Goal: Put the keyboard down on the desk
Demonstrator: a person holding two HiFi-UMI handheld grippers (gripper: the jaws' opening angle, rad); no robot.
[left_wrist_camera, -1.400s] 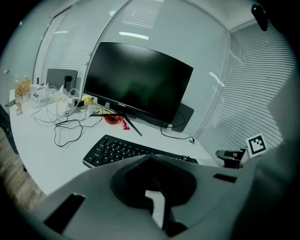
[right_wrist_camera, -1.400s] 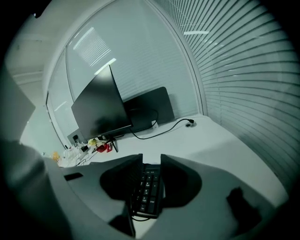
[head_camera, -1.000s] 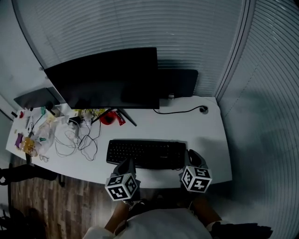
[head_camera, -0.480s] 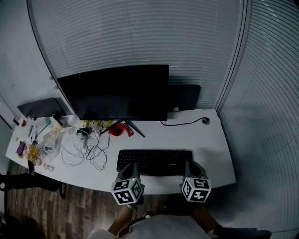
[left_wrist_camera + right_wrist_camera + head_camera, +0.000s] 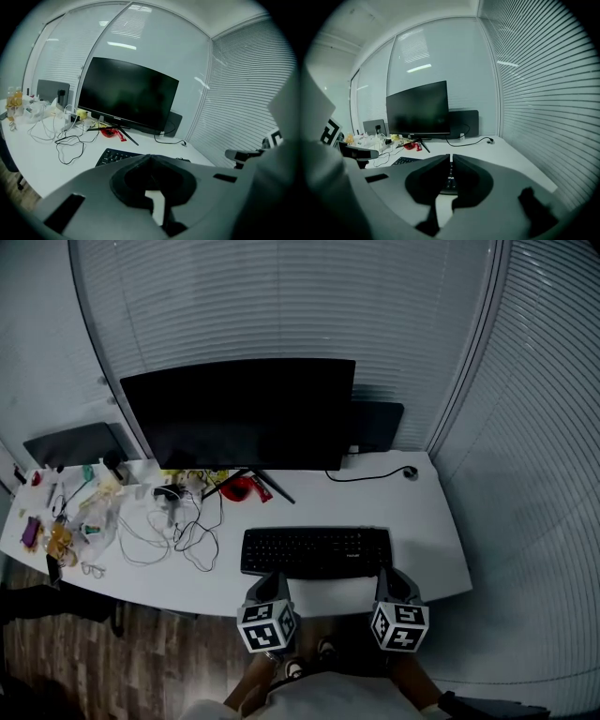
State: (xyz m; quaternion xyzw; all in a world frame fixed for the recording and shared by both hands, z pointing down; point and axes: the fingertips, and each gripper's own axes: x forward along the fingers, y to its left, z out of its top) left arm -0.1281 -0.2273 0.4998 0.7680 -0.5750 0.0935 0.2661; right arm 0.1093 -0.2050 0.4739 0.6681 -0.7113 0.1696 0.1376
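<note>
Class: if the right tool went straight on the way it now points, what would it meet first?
Probably the right end of the keyboard on the desk, just beyond the right tool, whose jaws have just been closing on nothing; depth unclear.

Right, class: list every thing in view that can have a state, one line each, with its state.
Keyboard, flat on the desk, not gripped.
Monitor, upright, screen dark.
Cables, loose and tangled on the desk.
Left gripper, fingers shut, empty.
Right gripper, fingers just closed, shut, empty.
</note>
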